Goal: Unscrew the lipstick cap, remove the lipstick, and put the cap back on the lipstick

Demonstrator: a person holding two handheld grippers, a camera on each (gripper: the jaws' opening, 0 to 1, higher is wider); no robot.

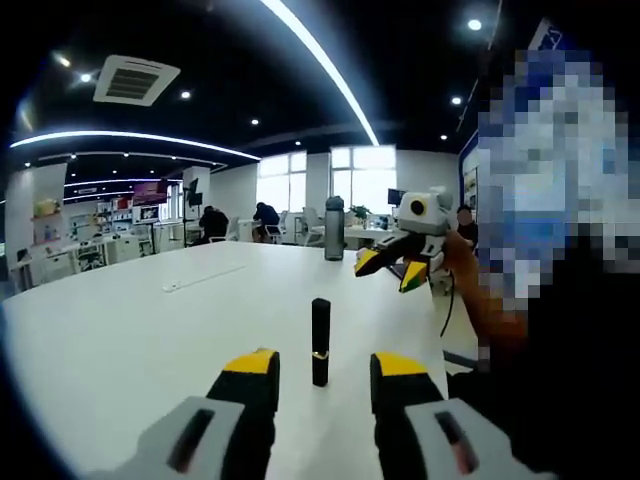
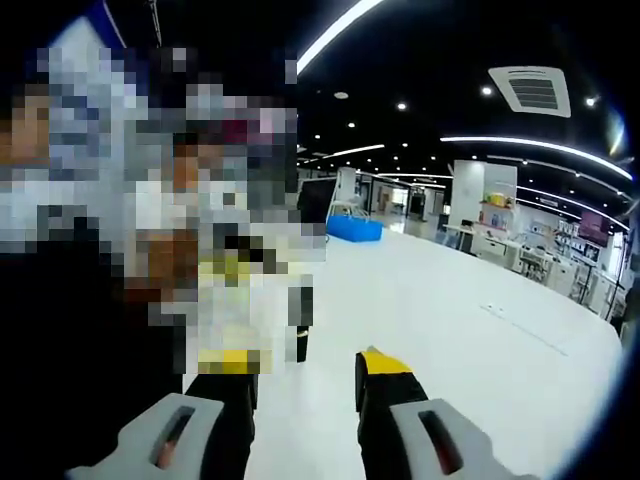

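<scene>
Nothing begun: capped lipstick (image 1: pixel 320 341) stands untouched on the counter (image 1: pixel 150 340), left hand-held gripper (image 1: pixel 323 368) and right hand-held gripper (image 2: pixel 305 370) both open, empty.

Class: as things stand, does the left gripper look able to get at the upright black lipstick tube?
Probably yes: the black lipstick tube stands upright ahead of the open left gripper, nothing between them.

Low opposed views sharing table (image 1: pixel 120 340)
</scene>
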